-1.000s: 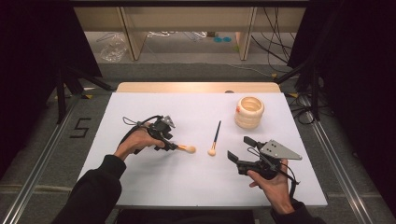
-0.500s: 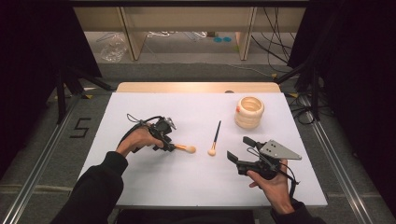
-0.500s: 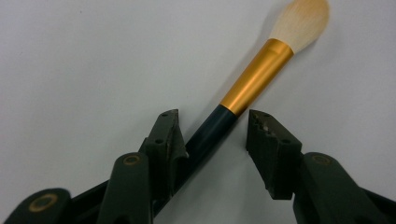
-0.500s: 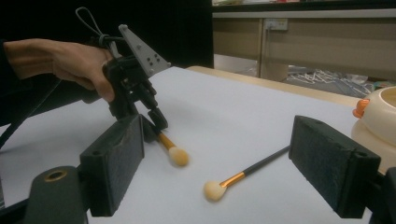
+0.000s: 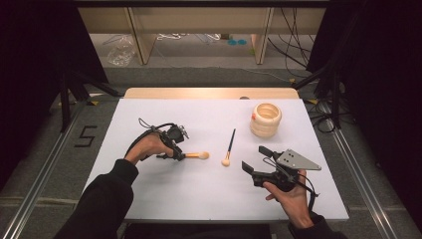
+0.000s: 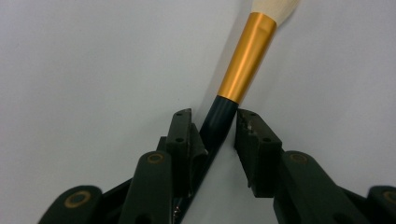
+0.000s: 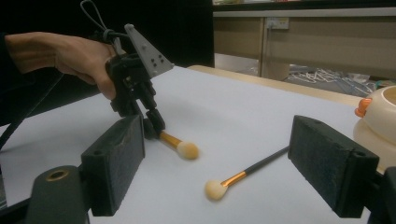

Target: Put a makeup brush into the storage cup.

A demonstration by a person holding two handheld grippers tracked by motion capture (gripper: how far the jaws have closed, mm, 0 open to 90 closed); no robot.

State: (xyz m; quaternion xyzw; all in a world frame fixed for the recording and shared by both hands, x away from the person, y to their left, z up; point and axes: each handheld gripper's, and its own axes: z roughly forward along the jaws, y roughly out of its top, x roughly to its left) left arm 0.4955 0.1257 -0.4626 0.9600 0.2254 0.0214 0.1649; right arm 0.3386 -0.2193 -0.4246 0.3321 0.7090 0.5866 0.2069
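So the left gripper (image 5: pixel 180 153) is down on the white table (image 5: pixel 199 194) with its jaws on either side of the dark handle of a short makeup brush (image 5: pixel 196 155), just behind the gold ferrule. In the left gripper view the jaws have just been closing around the brush (image 6: pixel 247 56): one pad looks like it's touching the handle, the other has a sliver of gap, so I'd call it not quite clamped yet. The brush lies flat, left of centre, fluffy tip pointing right.

A second, longer brush (image 5: pixel 229 147) lies just to its right, apart from it, tip toward the near edge. Farther right and back sits a cream ribbed holder (image 5: pixel 265 119) with an open top.

The right gripper (image 5: pixel 258 162) hovers near the right front of the table, jaws wide apart with nothing between them.

My read: this is the grab step on the short brush. Next up it needs to finish the squeeze so the handle doesn't roll, then lift straight up, and probably carry it over to the holder.
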